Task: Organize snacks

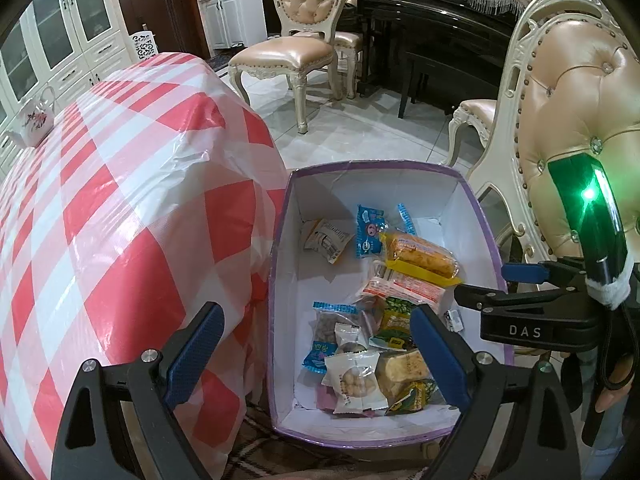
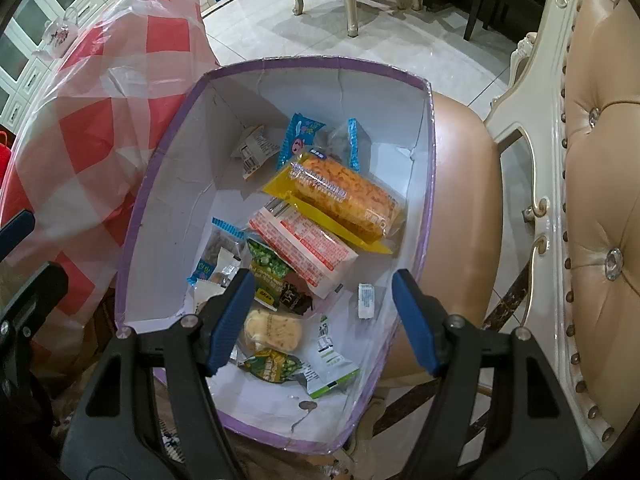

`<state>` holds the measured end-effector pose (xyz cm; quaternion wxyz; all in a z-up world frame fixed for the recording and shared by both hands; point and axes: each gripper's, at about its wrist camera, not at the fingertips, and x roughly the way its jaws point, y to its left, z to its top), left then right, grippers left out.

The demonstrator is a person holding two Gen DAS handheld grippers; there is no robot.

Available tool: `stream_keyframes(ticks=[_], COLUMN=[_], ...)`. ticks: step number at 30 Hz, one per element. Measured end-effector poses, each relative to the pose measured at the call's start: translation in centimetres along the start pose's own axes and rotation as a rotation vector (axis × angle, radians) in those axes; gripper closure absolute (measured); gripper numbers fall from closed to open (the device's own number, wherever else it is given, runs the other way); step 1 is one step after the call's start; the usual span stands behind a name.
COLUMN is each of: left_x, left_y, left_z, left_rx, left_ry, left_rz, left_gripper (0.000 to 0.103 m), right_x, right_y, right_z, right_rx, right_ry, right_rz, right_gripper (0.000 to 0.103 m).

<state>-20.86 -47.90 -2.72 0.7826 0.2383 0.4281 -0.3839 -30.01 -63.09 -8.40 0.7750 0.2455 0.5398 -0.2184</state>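
Note:
A purple-edged cardboard box (image 1: pixel 360 188) (image 2: pixel 180 200) holds several wrapped snacks. Among them are a yellow packet with an orange bar (image 1: pixel 420 258) (image 2: pixel 344 196), a red-and-white packet (image 1: pixel 404 286) (image 2: pixel 308 248), a blue packet (image 1: pixel 370 232) (image 2: pixel 298 140) and green packets (image 2: pixel 268 264). My left gripper (image 1: pixel 316 356) hangs open over the box's near left edge with nothing between its pads. My right gripper (image 2: pixel 324 320) is open above the near end of the box, its pads apart from the snacks below. It also shows at the box's right rim as the right gripper (image 1: pixel 492 284) in the left wrist view.
The box stands on a tan chair seat (image 2: pixel 460 200) with a tufted chair back (image 1: pixel 580 120) to the right. A table under a red-and-white checked cover (image 1: pixel 100 200) is close on the left, with a teapot (image 1: pixel 36 120) on it. More chairs (image 1: pixel 304 40) and a black piano (image 1: pixel 440 40) stand beyond.

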Motion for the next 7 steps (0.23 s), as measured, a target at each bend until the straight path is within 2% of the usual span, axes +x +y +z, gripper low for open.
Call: stream_keyframes(ticks=[7], left_x=[-0.03], left_y=[-0.08], left_z=[-0.02], left_rx=[0.002], left_ry=[-0.009], left_rz=[0.002], left_gripper=[0.008], right_x=[0.04], right_y=[-0.02], right_z=[-0.07], right_rx=[0.0], right_ry=[0.004], right_rz=[0.004], right_gripper=[0.029])
